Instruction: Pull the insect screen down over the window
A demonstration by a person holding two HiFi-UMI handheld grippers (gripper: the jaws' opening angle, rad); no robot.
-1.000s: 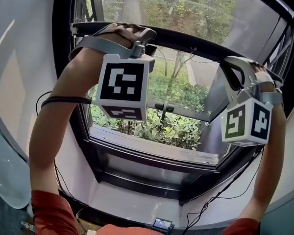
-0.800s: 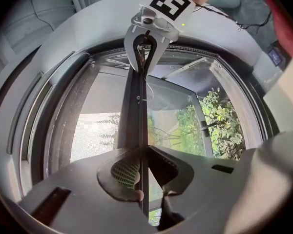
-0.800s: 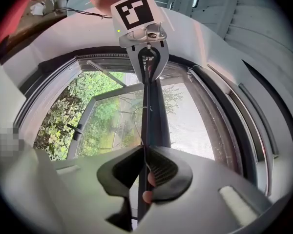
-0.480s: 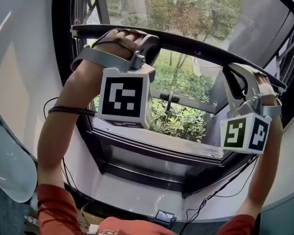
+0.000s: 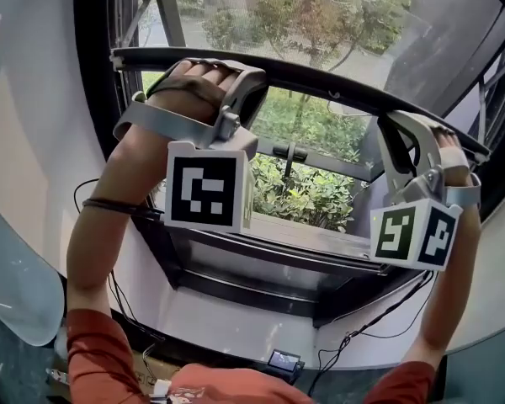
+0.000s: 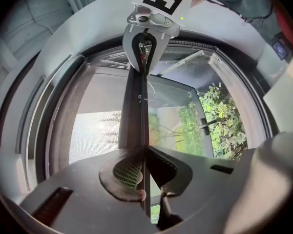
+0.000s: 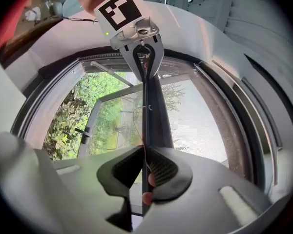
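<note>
The insect screen's dark bottom bar (image 5: 320, 79) runs across the window, with grey mesh (image 5: 320, 19) stretched above it. My left gripper (image 5: 246, 81) is shut on the bar near its left end. In the left gripper view, the left gripper (image 6: 143, 168) pinches the bar (image 6: 136, 106), and its jaws have just been closing on it. My right gripper (image 5: 394, 133) is shut on the bar near its right end. The right gripper view shows the right gripper (image 7: 145, 172) clamping the bar (image 7: 150, 111), its jaws just tightened. Each gripper view shows the other gripper at the bar's far end.
Below the bar the window opening shows green bushes and a casement handle (image 5: 290, 151). The dark sill frame (image 5: 261, 255) lies under the opening. Cables (image 5: 379, 320) trail down at the right, and a small device (image 5: 284, 362) lies on the ledge.
Both grippers and the bar between them have come lower in the window. More mesh shows above the bar, and the gap down to the sill is smaller.
</note>
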